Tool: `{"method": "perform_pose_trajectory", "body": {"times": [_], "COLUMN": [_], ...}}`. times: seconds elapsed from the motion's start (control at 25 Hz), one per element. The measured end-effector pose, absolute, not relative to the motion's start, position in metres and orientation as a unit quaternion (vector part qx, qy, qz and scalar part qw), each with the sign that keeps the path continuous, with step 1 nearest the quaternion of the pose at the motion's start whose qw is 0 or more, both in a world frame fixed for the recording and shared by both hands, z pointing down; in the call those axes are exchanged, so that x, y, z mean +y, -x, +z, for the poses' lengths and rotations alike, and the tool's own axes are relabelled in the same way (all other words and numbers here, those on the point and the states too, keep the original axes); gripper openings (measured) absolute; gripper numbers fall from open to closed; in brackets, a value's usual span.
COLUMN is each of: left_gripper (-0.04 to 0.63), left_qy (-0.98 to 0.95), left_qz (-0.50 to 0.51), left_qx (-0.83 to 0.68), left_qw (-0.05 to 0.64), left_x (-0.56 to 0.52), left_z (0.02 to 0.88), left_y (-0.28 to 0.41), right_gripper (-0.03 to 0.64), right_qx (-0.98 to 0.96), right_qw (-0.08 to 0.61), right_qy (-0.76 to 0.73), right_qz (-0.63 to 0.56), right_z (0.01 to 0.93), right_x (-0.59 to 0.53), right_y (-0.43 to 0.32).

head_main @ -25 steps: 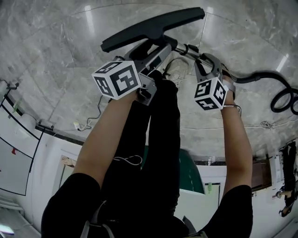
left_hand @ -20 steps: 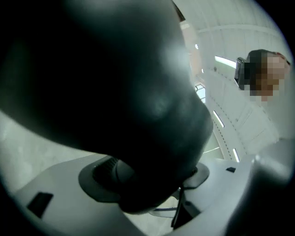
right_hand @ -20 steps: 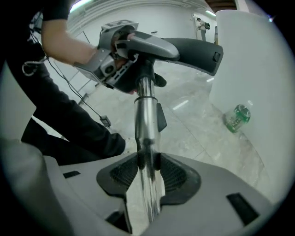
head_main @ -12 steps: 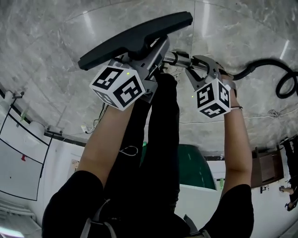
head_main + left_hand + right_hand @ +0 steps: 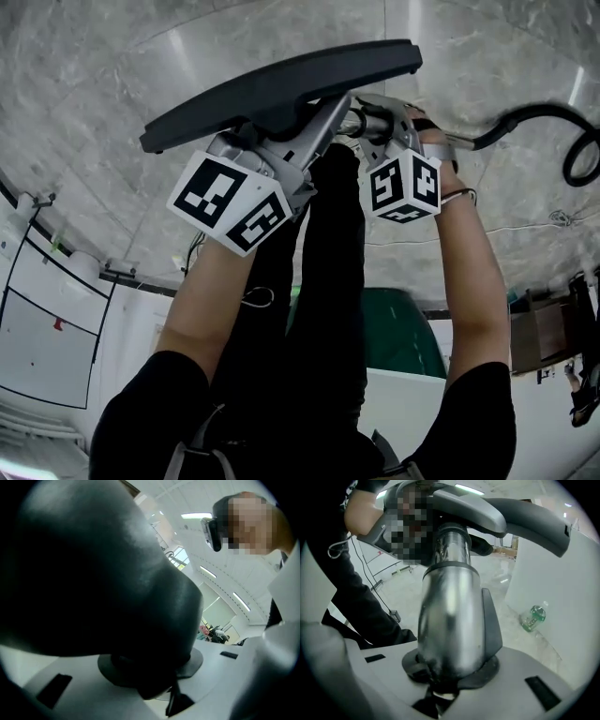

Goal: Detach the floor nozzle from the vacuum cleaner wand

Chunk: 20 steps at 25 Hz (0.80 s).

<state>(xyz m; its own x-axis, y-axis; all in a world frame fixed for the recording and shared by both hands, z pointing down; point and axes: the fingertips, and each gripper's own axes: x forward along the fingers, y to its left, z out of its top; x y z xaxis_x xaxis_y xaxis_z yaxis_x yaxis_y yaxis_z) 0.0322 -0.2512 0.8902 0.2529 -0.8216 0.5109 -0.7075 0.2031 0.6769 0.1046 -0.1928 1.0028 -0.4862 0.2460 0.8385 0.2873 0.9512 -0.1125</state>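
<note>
The dark grey floor nozzle (image 5: pixel 281 89) hangs above the marble floor, its long bar slanting across the head view. My left gripper (image 5: pixel 314 111) reaches up under the bar; its jaws are closing, with the nozzle's black neck (image 5: pixel 103 588) between them and pressed against the pads. Just to the right, my right gripper (image 5: pixel 377 114) holds the chrome wand (image 5: pixel 450 616); its jaws are also closing around the tube. In the right gripper view the nozzle (image 5: pixel 525 515) sits at the wand's far end.
The black vacuum hose (image 5: pixel 530 117) curls off to the right over the marble floor (image 5: pixel 112 84). A green bottle (image 5: pixel 533 617) lies on the floor by a white panel (image 5: pixel 553 583). The person's black-trousered legs (image 5: pixel 319 309) stand right below the grippers.
Both grippers have come up with the nozzle and wand. The left gripper has rolled, so its marker cube shows another face. The nozzle bar sits higher and spreads wider across the view.
</note>
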Motion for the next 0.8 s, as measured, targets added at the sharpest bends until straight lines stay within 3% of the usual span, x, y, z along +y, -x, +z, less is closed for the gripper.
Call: {"method": "perform_pose_trajectory", "body": {"times": [0.24,0.36,0.48,0.68,0.8], "left_gripper": [0.144,0.133,0.133,0.137,0.135], "left_qy": [-0.714,-0.749,-0.727,-0.610,-0.615], "left_qz": [-0.017,-0.010,0.000,0.000,0.014], "left_qx": [-0.571,-0.524,-0.515,-0.584,-0.577], "left_qw": [0.405,0.406,0.454,0.536,0.537], "left_x": [-0.261,-0.262,-0.254,-0.241,-0.235], "left_z": [0.836,0.822,0.835,0.877,0.891], "left_y": [-0.049,-0.064,-0.057,-0.024,-0.037], "right_gripper": [0.095,0.095,0.089,0.071,0.061], "right_qx": [-0.798,-0.745,-0.784,-0.875,-0.878], "right_qw": [0.462,0.420,0.416,0.480,0.466], "right_qy": [0.366,0.470,0.401,0.070,0.111], "right_qz": [0.121,0.216,0.228,-0.001,0.007], "right_z": [0.951,0.924,0.929,0.985,1.004], "right_x": [-0.152,-0.132,-0.130,-0.176,-0.165], "right_y": [-0.130,-0.144,-0.131,-0.107,-0.120]}}
